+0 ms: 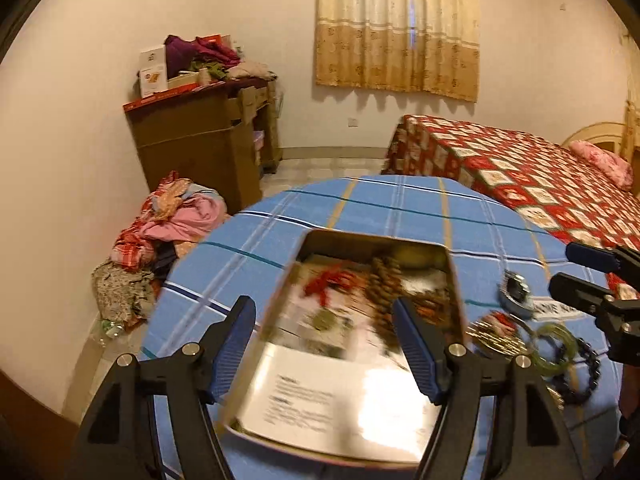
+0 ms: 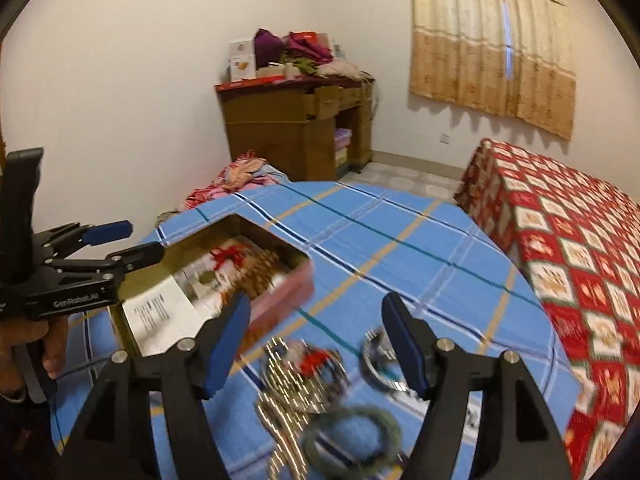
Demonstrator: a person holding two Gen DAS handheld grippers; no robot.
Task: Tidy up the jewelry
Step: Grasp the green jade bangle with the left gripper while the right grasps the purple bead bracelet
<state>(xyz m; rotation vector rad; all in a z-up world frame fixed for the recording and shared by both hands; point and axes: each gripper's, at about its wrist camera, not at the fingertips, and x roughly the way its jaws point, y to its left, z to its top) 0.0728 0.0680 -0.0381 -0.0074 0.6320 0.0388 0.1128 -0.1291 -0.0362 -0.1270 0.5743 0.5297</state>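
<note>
An open metal tin [image 1: 372, 238] sits on the round table under a blue plaid cloth [image 1: 400, 208]. Inside it lie a printed sheet, something red and brown beads. My left gripper [image 1: 326, 340] hangs open above the tin, gripping nothing. To the tin's right lie a watch [image 1: 514, 290], a gold chain heap [image 1: 496, 336], a green bangle [image 1: 554, 346] and a dark bead bracelet [image 1: 588, 372]. My right gripper [image 2: 316, 340] is open over the gold chain [image 2: 280, 380], the watch [image 2: 378, 356] and the green bangle [image 2: 352, 436], touching none. The left gripper [image 2: 140, 242] shows at the tin's [image 2: 280, 292] far corner.
A bed with a red patterned cover [image 1: 520, 172] stands close to the table's right side. A wooden dresser [image 1: 200, 136] piled with boxes and cloth is against the far wall. Clothes [image 1: 160, 232] are heaped on the floor to the left. A hand [image 2: 52, 344] holds the left gripper.
</note>
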